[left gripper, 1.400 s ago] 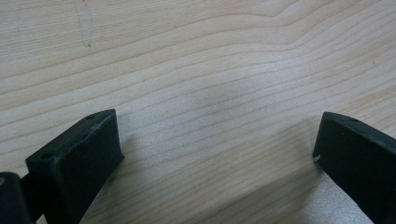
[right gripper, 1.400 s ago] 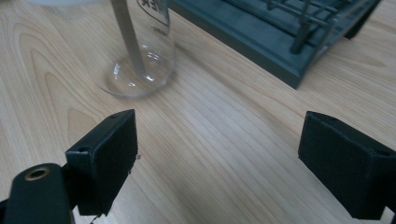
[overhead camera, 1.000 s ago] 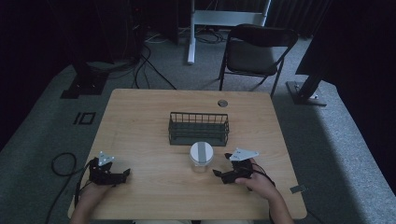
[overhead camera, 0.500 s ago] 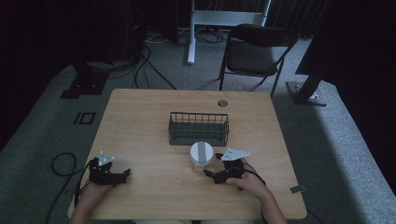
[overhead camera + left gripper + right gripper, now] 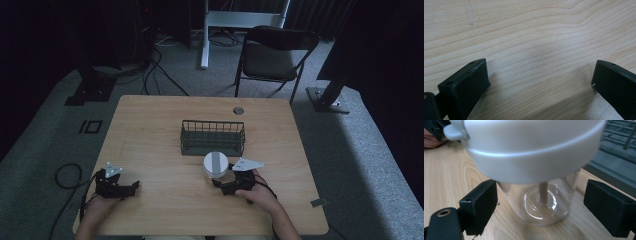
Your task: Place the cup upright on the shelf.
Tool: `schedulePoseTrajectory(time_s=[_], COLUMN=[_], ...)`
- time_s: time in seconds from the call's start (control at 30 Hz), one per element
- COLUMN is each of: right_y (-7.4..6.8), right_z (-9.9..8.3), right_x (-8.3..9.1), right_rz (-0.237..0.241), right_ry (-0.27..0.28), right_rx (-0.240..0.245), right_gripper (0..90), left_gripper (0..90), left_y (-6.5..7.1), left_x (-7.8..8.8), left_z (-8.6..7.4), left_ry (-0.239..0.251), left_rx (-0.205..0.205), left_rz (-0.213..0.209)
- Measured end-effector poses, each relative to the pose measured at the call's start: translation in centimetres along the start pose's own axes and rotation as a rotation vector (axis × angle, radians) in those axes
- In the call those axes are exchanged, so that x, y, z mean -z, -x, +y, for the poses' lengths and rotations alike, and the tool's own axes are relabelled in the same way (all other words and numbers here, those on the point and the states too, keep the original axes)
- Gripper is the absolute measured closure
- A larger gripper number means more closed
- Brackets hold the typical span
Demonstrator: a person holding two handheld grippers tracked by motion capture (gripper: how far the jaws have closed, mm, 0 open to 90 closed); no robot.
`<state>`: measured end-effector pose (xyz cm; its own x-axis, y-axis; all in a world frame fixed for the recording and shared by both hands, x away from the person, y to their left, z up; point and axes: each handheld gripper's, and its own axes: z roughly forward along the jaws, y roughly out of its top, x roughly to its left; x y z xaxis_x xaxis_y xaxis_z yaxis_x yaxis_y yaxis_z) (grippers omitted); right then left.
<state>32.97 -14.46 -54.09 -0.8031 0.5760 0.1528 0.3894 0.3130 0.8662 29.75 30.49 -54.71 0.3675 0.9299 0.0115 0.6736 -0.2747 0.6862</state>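
My right gripper (image 5: 541, 202) open around a jar (image 5: 544, 202).
Jaws wide, not touching its glass; my left gripper (image 5: 540, 82) open over bare counter (image 5: 529, 30).

On the worktop (image 5: 150, 130) the wire basket (image 5: 212, 137) sits mid-way across, toward the far side. The lidded jar (image 5: 215, 164) stands just near of it. My right hand-held gripper (image 5: 223, 186) lies just near and right of the jar, jaws either side of it; my left hand-held gripper (image 5: 131, 187) rests at the near left, well apart.
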Motion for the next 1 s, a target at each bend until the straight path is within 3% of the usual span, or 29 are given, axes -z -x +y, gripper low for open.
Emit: schedulePoseTrajectory(time_s=[0.4,1.0], right_y=[-0.6,-0.6], right_z=[0.1,0.6], right_x=[-1.1,-1.2], right_rz=[-0.012,-0.051], right_ry=[0.019,0.016], right_rx=[0.025,0.054], right_gripper=[13.9,18.5], left_gripper=[1.2,1.2], left_y=[0.0,0.0], left_x=[0.0,0.0], left_z=[0.0,0.0], left_ry=[0.000,-0.001], left_rx=[0.000,0.000], left_rz=[0.000,0.000])
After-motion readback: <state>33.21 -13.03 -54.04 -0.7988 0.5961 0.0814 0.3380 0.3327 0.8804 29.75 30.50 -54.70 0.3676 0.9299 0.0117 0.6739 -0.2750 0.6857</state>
